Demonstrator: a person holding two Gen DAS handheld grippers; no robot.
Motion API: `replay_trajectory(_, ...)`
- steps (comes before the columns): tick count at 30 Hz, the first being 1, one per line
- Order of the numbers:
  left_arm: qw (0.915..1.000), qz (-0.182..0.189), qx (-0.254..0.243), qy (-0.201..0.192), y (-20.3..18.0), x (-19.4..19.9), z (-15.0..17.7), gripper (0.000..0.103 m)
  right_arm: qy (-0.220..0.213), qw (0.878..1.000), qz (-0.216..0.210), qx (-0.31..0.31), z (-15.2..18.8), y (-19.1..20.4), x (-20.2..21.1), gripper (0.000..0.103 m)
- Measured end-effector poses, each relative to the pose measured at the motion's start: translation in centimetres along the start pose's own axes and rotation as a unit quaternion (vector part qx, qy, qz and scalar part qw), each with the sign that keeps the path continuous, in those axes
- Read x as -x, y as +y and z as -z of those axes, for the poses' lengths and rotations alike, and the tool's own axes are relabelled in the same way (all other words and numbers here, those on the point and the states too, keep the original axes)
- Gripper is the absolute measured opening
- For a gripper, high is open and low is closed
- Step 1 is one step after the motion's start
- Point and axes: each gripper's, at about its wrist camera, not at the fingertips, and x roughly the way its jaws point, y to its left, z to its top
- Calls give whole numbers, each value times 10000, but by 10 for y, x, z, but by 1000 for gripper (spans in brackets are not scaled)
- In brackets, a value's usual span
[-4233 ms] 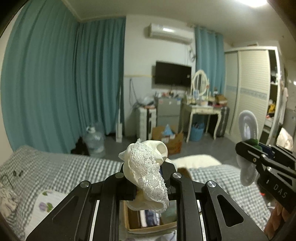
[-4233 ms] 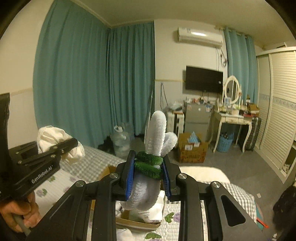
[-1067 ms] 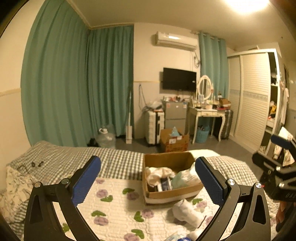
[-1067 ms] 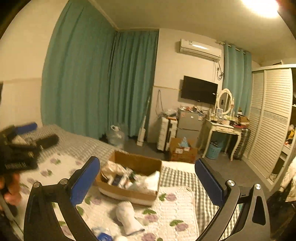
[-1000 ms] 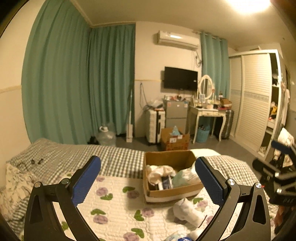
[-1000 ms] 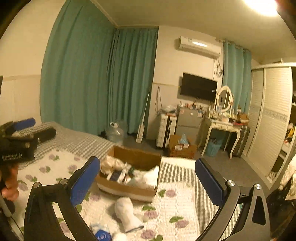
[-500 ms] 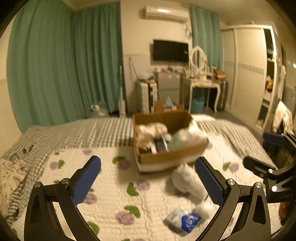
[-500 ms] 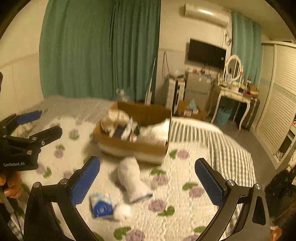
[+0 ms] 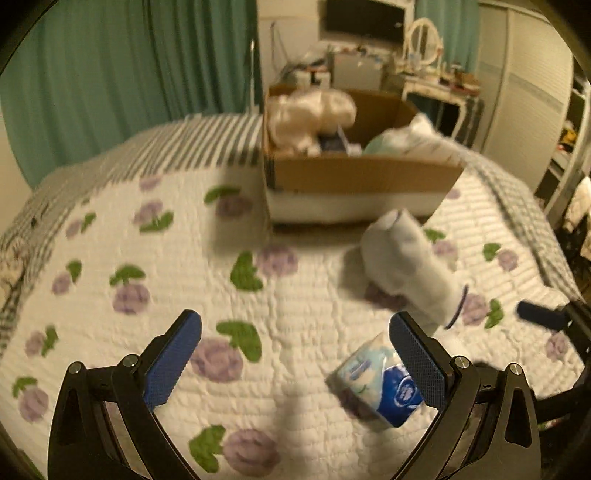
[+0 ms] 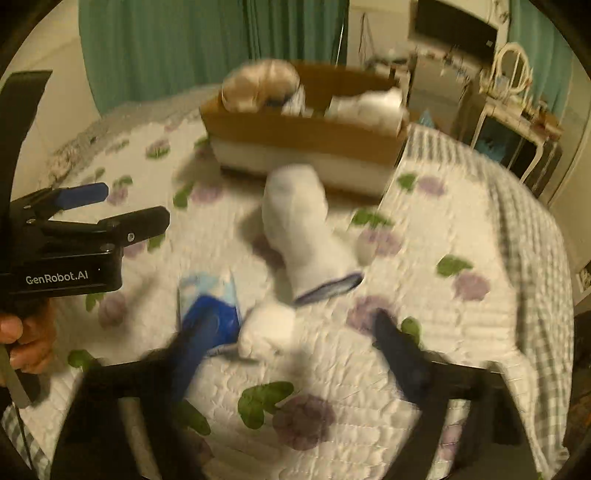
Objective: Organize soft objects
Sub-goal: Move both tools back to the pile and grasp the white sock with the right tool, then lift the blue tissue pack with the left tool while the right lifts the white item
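Left gripper [image 9: 295,354]: fingers apart, empty | Right gripper [image 10: 291,354]: fingers apart, empty, blurred | White sock [image 10: 303,229]: lying on bed [image 9: 110,229] near cardboard box [image 9: 354,177], tissue pack [image 9: 380,384] nearer | Handling judged: light, limp, compressible; mid-body pinch advised.

Teal curtains [image 9: 129,74] across 9 to 12 o'clock. Wall TV [image 9: 364,16] at 12. White dressing table [image 9: 439,88] with oval mirror [image 9: 424,35] at 1. Louvred wardrobe [image 9: 528,107] at 2. Bed: floral quilt [image 9: 295,295], checked sheet [image 10: 535,240].
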Motion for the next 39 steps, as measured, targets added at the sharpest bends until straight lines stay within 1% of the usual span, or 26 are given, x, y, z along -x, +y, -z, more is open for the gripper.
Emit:
replay_trajectory(4,9995,60,135,277,-4,-16,6,103,337,9993,-125,-90,3,-2,-22,70)
replay_trajectory(6,9986,154,211,468,-7,-25,9,103,562,9983,-163,-26,7,2,-35,65)
replay_trajectory(9,9972,243,250,656,-12,-36,15,103,741,9970,-224,-10,9,2,-43,38)
replay_trajectory(10,9969,263,249,700,-14,-39,16,103,785,9966,-202,-118,9,-2,-44,19)
replay_trajectory(11,9966,271,232,739,-17,-42,17,103,818,9960,-137,-320,9,-9,-45,17)
replay_trajectory(14,9965,266,171,779,-25,-50,22,103,658,9925,142,-1019,8,-43,-37,14)
replay_trajectory(17,9945,412,182,948,-35,-57,26,103,444,9897,356,-1315,8,-65,-25,14)
replay_trajectory(19,9936,453,115,1032,-42,-60,28,103,430,9891,372,-1360,7,-69,-24,14)
replay_trajectory(22,9910,521,75,1232,-51,-67,34,103,470,9910,356,-1198,7,-63,-26,14)
replay_trajectory(24,9895,522,105,1342,-53,-71,39,96,464,9922,320,-1113,7,-58,-26,14)
replay_trajectory(25,9895,491,108,1357,-54,-72,41,90,462,9923,296,-1113,6,-58,-26,14)
replay_trajectory(26,9900,473,111,1328,-53,-72,44,81,459,9922,283,-1123,9,-56,-26,14)
replay_trajectory(28,9914,467,92,1219,-53,-68,46,77,479,9920,245,-1144,8,-59,-29,14)
replay_trajectory(30,9924,586,148,1071,-49,-62,45,68,477,9923,224,-1120,8,-59,-28,14)
replay_trajectory(31,9928,654,214,976,-46,-59,44,61,463,9926,217,-1101,8,-59,-28,14)
replay_trajectory(32,9941,660,286,809,-41,-53,43,57,434,9930,208,-1081,8,-57,-27,14)
replay_trajectory(39,9971,561,359,371,-23,-28,35,57,114,9952,225,-943,7,-48,-12,14)
